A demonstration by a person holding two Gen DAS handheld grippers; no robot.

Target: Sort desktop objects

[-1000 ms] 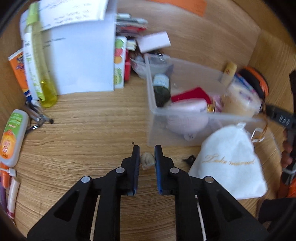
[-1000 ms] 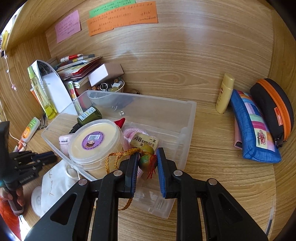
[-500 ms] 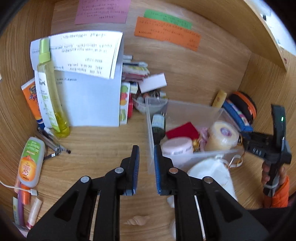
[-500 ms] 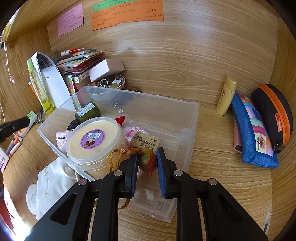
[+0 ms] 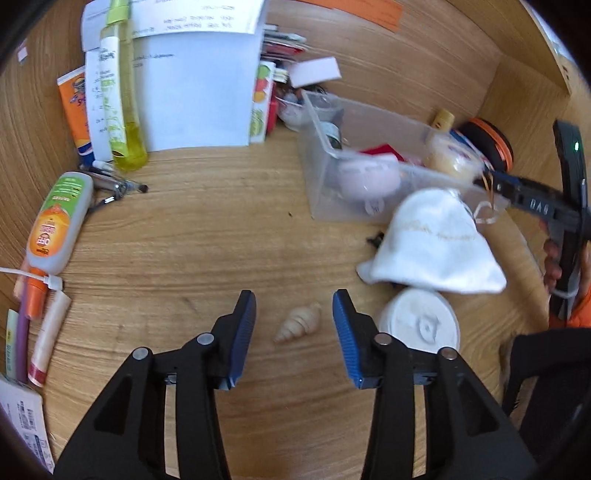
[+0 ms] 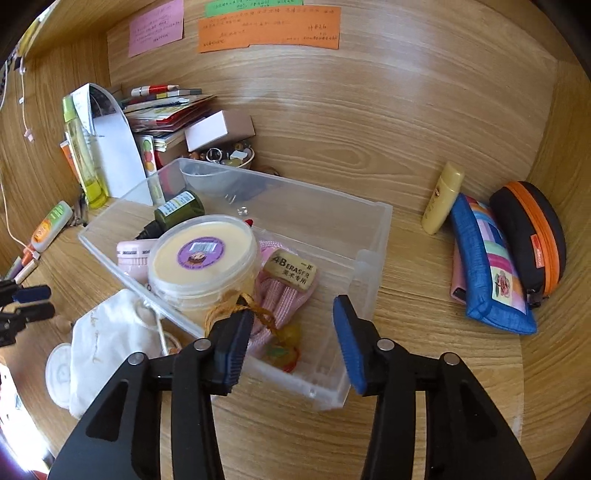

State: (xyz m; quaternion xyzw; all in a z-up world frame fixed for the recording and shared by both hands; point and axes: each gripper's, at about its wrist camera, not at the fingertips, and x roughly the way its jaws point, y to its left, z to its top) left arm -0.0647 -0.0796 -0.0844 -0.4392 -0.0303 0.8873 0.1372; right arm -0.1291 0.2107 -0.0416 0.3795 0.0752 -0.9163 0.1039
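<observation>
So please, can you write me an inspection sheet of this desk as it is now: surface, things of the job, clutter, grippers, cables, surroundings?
Surface: wooden desk, crowded at the edges.
Job's things: small shell lying on the desk; clear plastic bin holding a lidded tub, a dark bottle, an eraser and a charm with orange cord.
Clutter: white pouch and round lid beside the bin; yellow bottle, papers, tubes at the left edge.
Grippers: left gripper open, straddling the shell; right gripper open above the bin.
Cables: white cable at the left edge.
Surroundings: sticky notes on the back wall; pencil cases at the right.
</observation>
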